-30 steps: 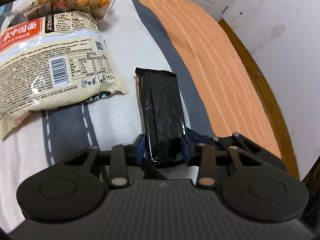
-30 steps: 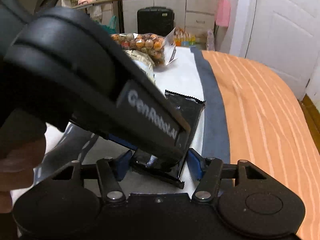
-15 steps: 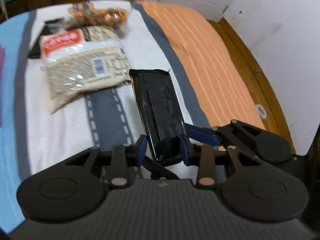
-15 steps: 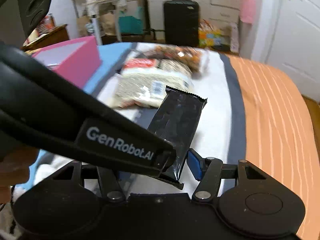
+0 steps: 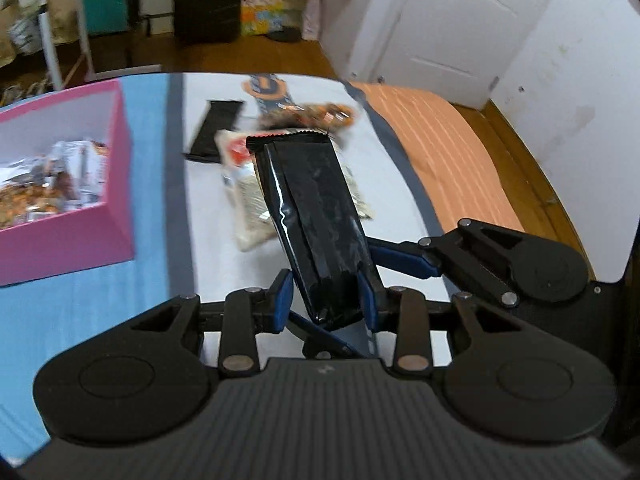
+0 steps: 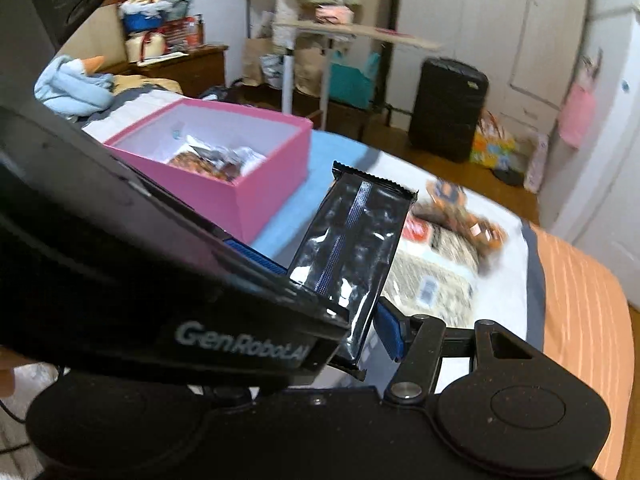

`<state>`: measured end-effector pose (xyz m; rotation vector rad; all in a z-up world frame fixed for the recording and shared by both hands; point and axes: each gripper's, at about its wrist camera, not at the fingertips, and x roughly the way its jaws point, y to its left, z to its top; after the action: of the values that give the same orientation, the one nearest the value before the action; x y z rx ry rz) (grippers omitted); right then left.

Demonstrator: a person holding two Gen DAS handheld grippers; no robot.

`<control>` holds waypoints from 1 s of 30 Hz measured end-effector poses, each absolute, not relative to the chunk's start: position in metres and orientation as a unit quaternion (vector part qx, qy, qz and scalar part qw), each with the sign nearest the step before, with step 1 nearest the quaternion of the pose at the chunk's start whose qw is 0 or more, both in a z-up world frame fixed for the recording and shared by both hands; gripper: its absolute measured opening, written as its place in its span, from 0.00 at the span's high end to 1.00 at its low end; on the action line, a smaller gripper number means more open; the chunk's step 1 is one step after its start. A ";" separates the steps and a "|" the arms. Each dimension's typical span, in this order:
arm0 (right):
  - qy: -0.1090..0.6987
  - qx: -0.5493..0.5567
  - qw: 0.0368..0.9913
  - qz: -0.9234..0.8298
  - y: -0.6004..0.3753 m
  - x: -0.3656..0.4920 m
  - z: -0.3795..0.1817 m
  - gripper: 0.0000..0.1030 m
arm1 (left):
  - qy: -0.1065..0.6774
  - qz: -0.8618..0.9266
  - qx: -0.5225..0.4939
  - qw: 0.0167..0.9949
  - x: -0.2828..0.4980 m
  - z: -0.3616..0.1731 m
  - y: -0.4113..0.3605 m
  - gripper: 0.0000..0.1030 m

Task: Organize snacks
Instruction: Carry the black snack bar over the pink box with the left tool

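Left tool (image 5: pixel 324 300): clamped narrow on the lower end of a black snack packet (image 5: pixel 312 208), held clear above the bed cover (image 5: pixel 100 312), crimped top edge pointing to 12 o'clock and tilted slightly toward 11. Right tool (image 6: pixel 324 344): spread wide, blue fingers (image 5: pixel 400 258) on either side of the same packet's lower end, coming in from 3 o'clock; contact with the wrapper hard to tell. At 9 to 10 o'clock of the packet: open pink box (image 5: pixel 116 184) on the blue part of the cover, foil wrappers and snacks inside. Behind the packet toward 12 o'clock, blurred: pale noodle bag (image 5: pixel 248 216), bag of mixed nuts (image 5: pixel 308 114), second black packet (image 5: pixel 216 128) at 11 o'clock, all lying on the white stripe.
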<state>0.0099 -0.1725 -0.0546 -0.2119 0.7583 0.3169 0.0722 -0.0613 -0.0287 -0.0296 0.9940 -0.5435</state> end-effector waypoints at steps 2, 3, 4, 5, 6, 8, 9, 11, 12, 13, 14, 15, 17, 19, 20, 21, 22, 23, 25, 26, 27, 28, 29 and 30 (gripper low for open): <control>0.363 -0.105 0.911 0.165 -0.164 0.021 -0.051 0.38 | 0.467 -0.244 -0.022 0.850 0.079 -0.024 -0.046 0.68; 0.362 -0.109 0.910 0.171 -0.158 0.027 -0.049 0.38 | 0.465 -0.239 -0.026 0.852 0.081 -0.022 -0.040 0.68; 0.360 -0.112 0.909 0.176 -0.152 0.031 -0.047 0.38 | 0.462 -0.234 -0.030 0.855 0.085 -0.020 -0.032 0.68; 0.358 -0.116 0.909 0.181 -0.146 0.036 -0.044 0.38 | 0.460 -0.229 -0.035 0.857 0.090 -0.017 -0.024 0.68; 0.355 -0.120 0.908 0.186 -0.139 0.041 -0.040 0.38 | 0.457 -0.225 -0.040 0.860 0.093 -0.014 -0.016 0.68; 0.345 -0.130 0.908 0.199 -0.120 0.047 -0.031 0.37 | 0.450 -0.213 -0.054 0.865 0.104 -0.007 0.003 0.67; 0.340 -0.133 0.907 0.208 -0.112 0.054 -0.028 0.37 | 0.449 -0.206 -0.056 0.868 0.110 -0.005 0.010 0.67; 0.331 -0.140 0.905 0.227 -0.098 0.064 -0.025 0.37 | 0.446 -0.189 -0.059 0.873 0.122 0.000 0.027 0.67; 0.330 -0.142 0.903 0.237 -0.090 0.072 -0.024 0.37 | 0.447 -0.181 -0.061 0.874 0.129 0.002 0.036 0.67; 0.333 -0.140 0.899 0.247 -0.084 0.079 -0.022 0.37 | 0.451 -0.172 -0.064 0.873 0.137 0.002 0.044 0.67; 0.340 -0.131 0.895 0.259 -0.077 0.088 -0.021 0.37 | 0.455 -0.162 -0.065 0.873 0.147 0.003 0.053 0.67; 0.344 -0.124 0.891 0.269 -0.072 0.098 -0.020 0.37 | 0.458 -0.155 -0.070 0.872 0.155 0.003 0.061 0.67; 0.354 -0.124 0.880 0.290 -0.058 0.120 -0.020 0.37 | 0.470 -0.141 -0.087 0.867 0.175 0.001 0.081 0.67; 0.361 -0.128 0.872 0.304 -0.045 0.137 -0.022 0.37 | 0.481 -0.128 -0.108 0.860 0.195 -0.004 0.098 0.67; 0.365 -0.135 0.867 0.312 -0.038 0.146 -0.026 0.37 | 0.486 -0.122 -0.113 0.858 0.204 -0.008 0.105 0.67; 0.366 -0.139 0.864 0.317 -0.032 0.153 -0.029 0.37 | 0.488 -0.116 -0.115 0.857 0.212 -0.012 0.111 0.67; 0.369 -0.139 0.860 0.324 -0.028 0.159 -0.034 0.37 | 0.492 -0.109 -0.117 0.856 0.213 -0.016 0.116 0.67; 0.376 -0.139 0.853 0.335 -0.025 0.168 -0.039 0.37 | 0.498 -0.099 -0.120 0.853 0.220 -0.022 0.121 0.67; 0.385 -0.122 0.845 0.350 -0.020 0.172 -0.046 0.37 | 0.501 -0.084 -0.120 0.853 0.231 -0.033 0.130 0.67; 0.390 -0.115 0.840 0.358 -0.017 0.178 -0.051 0.37 | 0.504 -0.077 -0.125 0.851 0.236 -0.039 0.135 0.67; 0.394 -0.108 0.837 0.365 -0.014 0.184 -0.056 0.37 | 0.506 -0.070 -0.128 0.850 0.242 -0.044 0.140 0.66; 0.395 -0.102 0.834 0.373 -0.011 0.186 -0.060 0.37 | 0.507 -0.061 -0.130 0.850 0.247 -0.050 0.145 0.65; 0.395 -0.097 0.831 0.378 -0.007 0.192 -0.064 0.37 | 0.507 -0.054 -0.130 0.850 0.252 -0.054 0.149 0.65; 0.396 -0.090 0.829 0.383 -0.004 0.198 -0.067 0.37 | 0.507 -0.045 -0.127 0.851 0.254 -0.057 0.152 0.65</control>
<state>0.1978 -0.0045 -0.0673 -0.1902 0.8409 0.8138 0.2540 0.1518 -0.0569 -0.2681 1.0672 -0.0958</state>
